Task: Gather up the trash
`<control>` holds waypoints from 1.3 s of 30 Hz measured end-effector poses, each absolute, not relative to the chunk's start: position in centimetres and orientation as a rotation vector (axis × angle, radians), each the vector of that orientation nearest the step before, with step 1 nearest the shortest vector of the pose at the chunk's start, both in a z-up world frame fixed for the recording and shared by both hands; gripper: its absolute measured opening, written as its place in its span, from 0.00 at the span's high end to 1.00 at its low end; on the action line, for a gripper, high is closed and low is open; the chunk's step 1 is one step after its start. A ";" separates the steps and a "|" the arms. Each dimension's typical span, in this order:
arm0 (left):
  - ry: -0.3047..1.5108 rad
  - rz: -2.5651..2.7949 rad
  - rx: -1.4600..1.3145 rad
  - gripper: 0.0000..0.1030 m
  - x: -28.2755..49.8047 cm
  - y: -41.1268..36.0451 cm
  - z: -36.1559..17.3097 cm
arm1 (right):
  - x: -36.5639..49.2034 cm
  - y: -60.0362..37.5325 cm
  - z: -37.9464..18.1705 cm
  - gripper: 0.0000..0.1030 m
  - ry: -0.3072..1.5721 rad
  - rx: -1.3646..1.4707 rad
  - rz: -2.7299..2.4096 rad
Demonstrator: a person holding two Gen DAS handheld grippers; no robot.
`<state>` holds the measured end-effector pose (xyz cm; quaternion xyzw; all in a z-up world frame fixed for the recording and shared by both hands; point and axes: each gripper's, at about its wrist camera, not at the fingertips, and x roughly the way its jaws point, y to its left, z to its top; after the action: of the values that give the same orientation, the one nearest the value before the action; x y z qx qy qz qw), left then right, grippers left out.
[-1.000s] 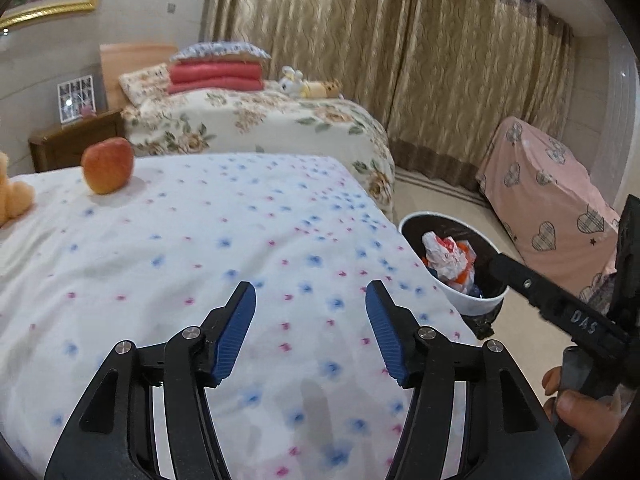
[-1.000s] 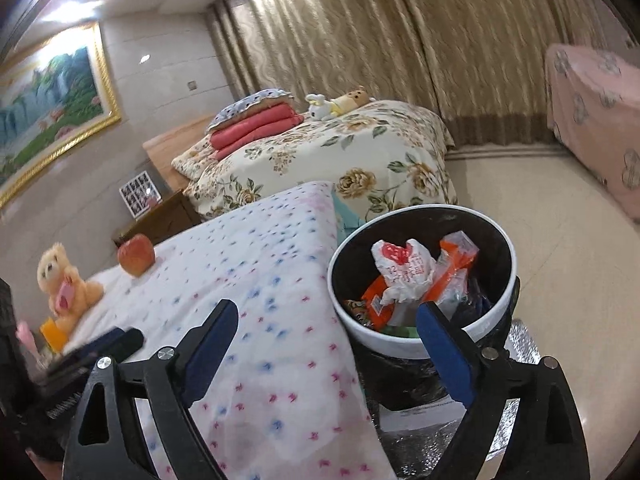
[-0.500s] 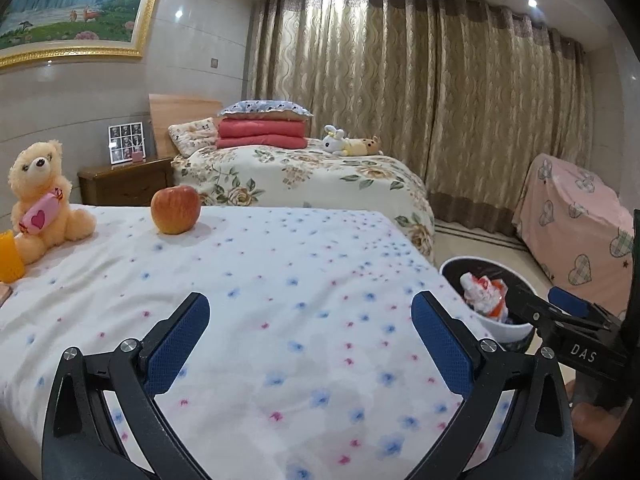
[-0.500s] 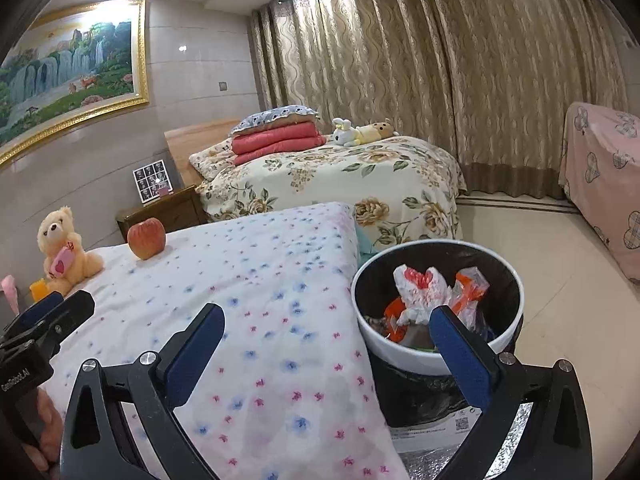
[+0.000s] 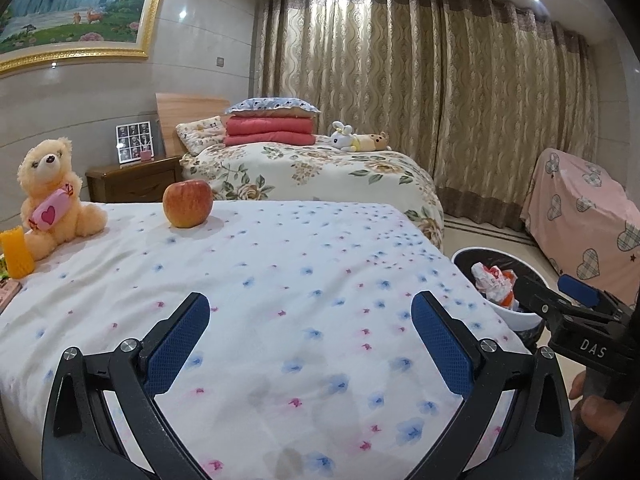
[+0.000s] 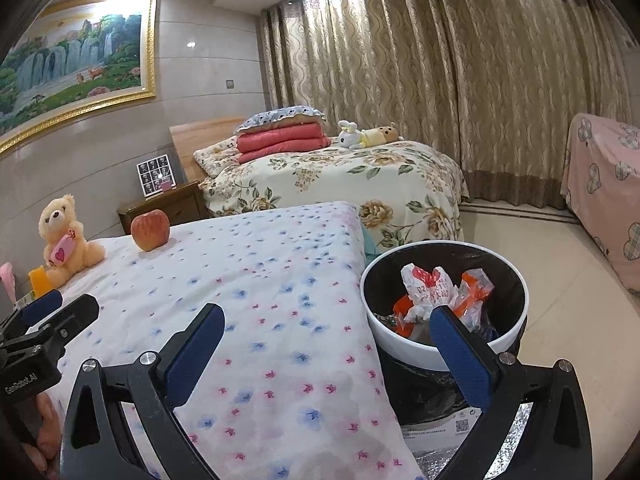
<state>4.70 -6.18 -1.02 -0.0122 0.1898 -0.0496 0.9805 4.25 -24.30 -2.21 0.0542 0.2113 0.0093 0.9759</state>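
Beside the bed: bin (image 6: 444,356) (white rim, black liner) holds crumpled wrappers (image 6: 430,290) | both claws agape, holding nothing

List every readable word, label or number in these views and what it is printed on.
"DAS": on the right gripper body, seen from the left wrist.
"GenRobot.AI": on the left gripper body.
"02...": red print on the white wrapper in the trash bin; rest unreadable.
QR label under the bin: too small.

Matt cloth bedspread (image 5: 304,280), glossy bin (image 6: 404,344)
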 end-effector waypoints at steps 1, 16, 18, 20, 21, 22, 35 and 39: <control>0.378 -0.098 -0.023 0.00 4.6 -6.2 -1.0 | 4.2 -24.2 -2.2 0.00 0.426 0.107 0.019; 0.374 -0.083 -0.006 0.00 4.3 -6.4 -0.8 | 4.2 -24.2 -2.0 0.00 0.420 0.114 0.023; 0.375 -0.083 -0.006 0.00 4.3 -6.5 -0.8 | 4.2 -24.2 -2.0 0.00 0.418 0.115 0.026; 0.373 -0.081 -0.006 0.00 4.3 -6.5 -0.8 | 4.2 -24.2 -2.0 0.00 0.418 0.114 0.025; 0.372 -0.082 -0.007 0.00 4.2 -6.5 -0.8 | 4.2 -24.2 -2.0 0.00 0.417 0.115 0.027; 0.371 -0.082 -0.007 0.00 4.2 -6.5 -0.8 | 4.2 -24.2 -2.0 0.00 0.417 0.116 0.027; 0.373 -0.080 -0.012 0.00 4.3 -6.4 -0.7 | 4.0 -24.2 -1.9 0.00 0.420 0.122 0.029; 0.377 -0.077 -0.013 0.00 4.4 -6.3 -0.9 | 4.0 -24.3 -1.8 0.00 0.422 0.130 0.028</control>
<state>4.36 -6.28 -0.87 -0.0062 0.1875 -0.0382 0.9815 3.97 -24.31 -1.79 0.0643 0.2091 0.0139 0.9757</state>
